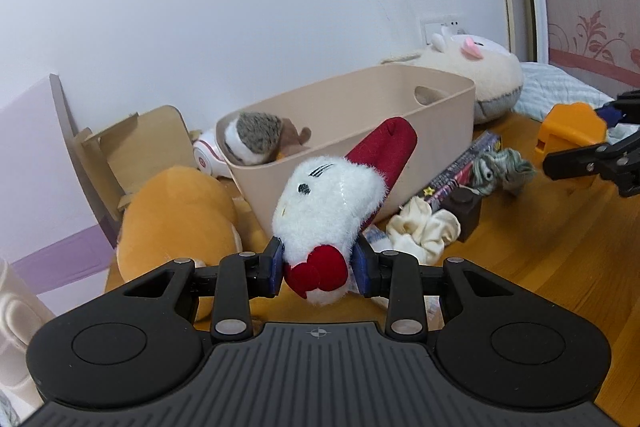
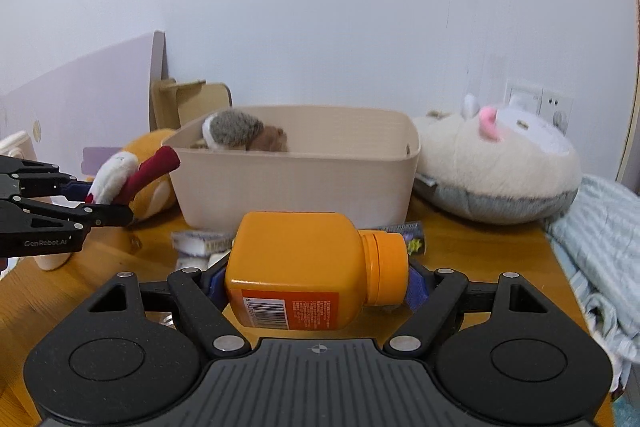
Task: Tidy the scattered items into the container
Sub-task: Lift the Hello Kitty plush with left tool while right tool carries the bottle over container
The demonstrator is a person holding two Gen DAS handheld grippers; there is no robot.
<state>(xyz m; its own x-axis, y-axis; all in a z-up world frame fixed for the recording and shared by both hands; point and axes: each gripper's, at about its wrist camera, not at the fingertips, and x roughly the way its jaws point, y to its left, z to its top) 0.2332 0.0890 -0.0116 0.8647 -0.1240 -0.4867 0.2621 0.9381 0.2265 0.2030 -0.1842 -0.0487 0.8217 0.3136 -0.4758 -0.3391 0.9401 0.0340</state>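
My left gripper [image 1: 318, 269] is shut on a white and red plush toy [image 1: 332, 203], held above the wooden table, near the left front of the beige bin [image 1: 420, 131]. The right wrist view shows the same toy [image 2: 120, 175] left of the bin [image 2: 296, 183]. A grey hedgehog plush [image 2: 232, 131] lies inside the bin. My right gripper [image 2: 316, 283] is shut on an orange bottle [image 2: 304, 267] held sideways, in front of the bin. In the left wrist view the bottle [image 1: 570, 131] shows at the right edge.
A cream scrunchie [image 1: 424, 227], a dark block [image 1: 466, 213], a dark printed box [image 1: 464, 171] and grey-green yarn [image 1: 504, 169] lie by the bin. An orange plush [image 1: 176, 219] lies left. A big cream plush [image 2: 496, 163] and blue cloth [image 2: 600, 227] lie right.
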